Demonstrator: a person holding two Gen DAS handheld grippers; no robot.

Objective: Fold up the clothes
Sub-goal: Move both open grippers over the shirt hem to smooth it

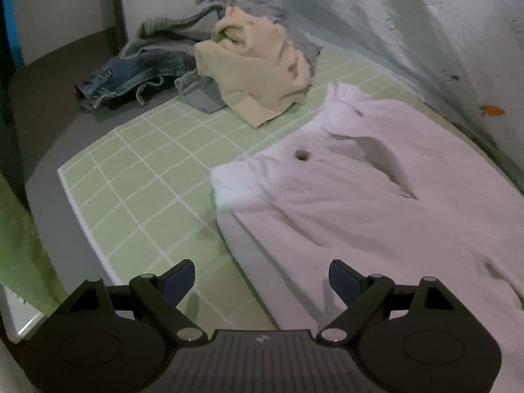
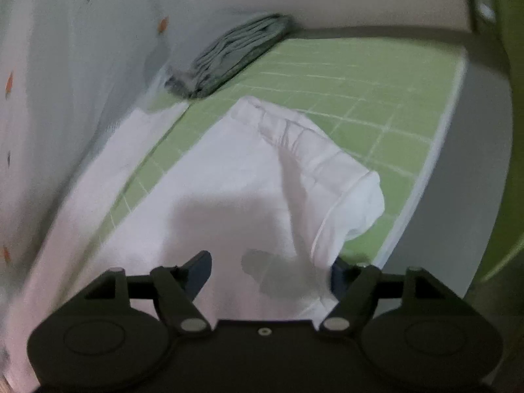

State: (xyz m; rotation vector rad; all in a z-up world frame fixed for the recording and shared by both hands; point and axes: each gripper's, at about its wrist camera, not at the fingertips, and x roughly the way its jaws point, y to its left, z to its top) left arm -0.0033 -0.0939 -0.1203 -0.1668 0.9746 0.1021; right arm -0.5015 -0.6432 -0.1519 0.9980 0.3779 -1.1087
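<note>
A white garment (image 1: pixel 376 203) lies spread on the green checked mat (image 1: pixel 131 180), with a small dark mark near its collar. My left gripper (image 1: pixel 262 275) hangs open just above the garment's near left edge, with nothing between its fingers. In the right wrist view the same white garment (image 2: pixel 229 177) shows one part folded over, ending in a hemmed edge (image 2: pixel 330 170). My right gripper (image 2: pixel 268 268) stands open over the cloth. The folded edge drapes across its right fingertip, and the pads do not press on the fabric.
A pile of a beige garment (image 1: pixel 255 65), blue jeans (image 1: pixel 131 75) and grey cloth (image 1: pixel 203 16) sits at the far left of the mat. A folded grey garment (image 2: pixel 229 52) lies at the mat's (image 2: pixel 360 75) far end. A pale sheet with orange marks (image 1: pixel 393 16) hangs alongside.
</note>
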